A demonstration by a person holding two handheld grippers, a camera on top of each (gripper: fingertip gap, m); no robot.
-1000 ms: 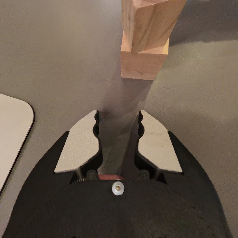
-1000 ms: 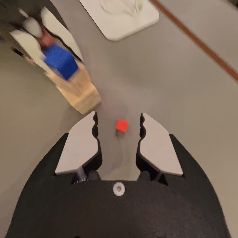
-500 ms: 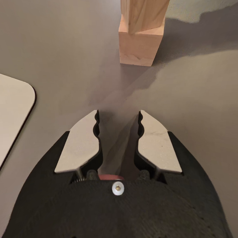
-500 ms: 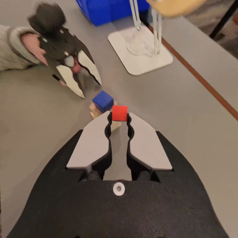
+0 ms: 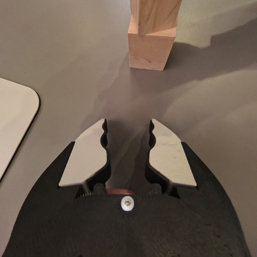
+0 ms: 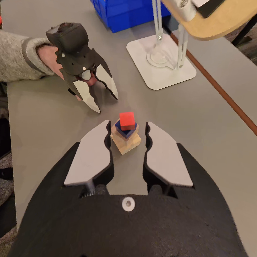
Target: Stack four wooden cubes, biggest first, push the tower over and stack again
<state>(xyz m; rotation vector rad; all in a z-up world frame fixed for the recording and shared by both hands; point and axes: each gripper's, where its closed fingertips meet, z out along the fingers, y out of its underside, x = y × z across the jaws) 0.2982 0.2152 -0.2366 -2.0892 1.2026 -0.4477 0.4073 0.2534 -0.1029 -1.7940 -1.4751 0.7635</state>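
Observation:
A tower of cubes stands on the grey table. In the right wrist view a small red cube (image 6: 127, 120) tops a blue cube (image 6: 125, 132), which sits on a wooden cube (image 6: 137, 129) over the biggest wooden cube (image 6: 126, 144). My right gripper (image 6: 128, 123) is open and empty, above the tower, with the cubes seen between its fingers. My left gripper (image 5: 128, 120) is open and empty, low over the table. The biggest cube (image 5: 149, 50) and the wooden cube (image 5: 157, 15) on it stand ahead of it. It also shows in the right wrist view (image 6: 107, 105), left of the tower.
A white stand base (image 6: 161, 65) with metal rods sits at the back right; its corner shows in the left wrist view (image 5: 15, 115). A blue bin (image 6: 128, 13) is behind it. A wooden board (image 6: 208, 20) hangs at upper right. The table's brown edge (image 6: 222, 90) runs along the right. Some 20 centimeters of space lies between my two pairs of fingers. From my left tips it is roughly 20 centimeters to the white stand base (image 6: 161, 65); from my right, 30 centimeters.
My right gripper closed on the red cube on the table, carried it over the tower, and has now opened, leaving it on the blue cube. My left gripper backed slightly from the tower.

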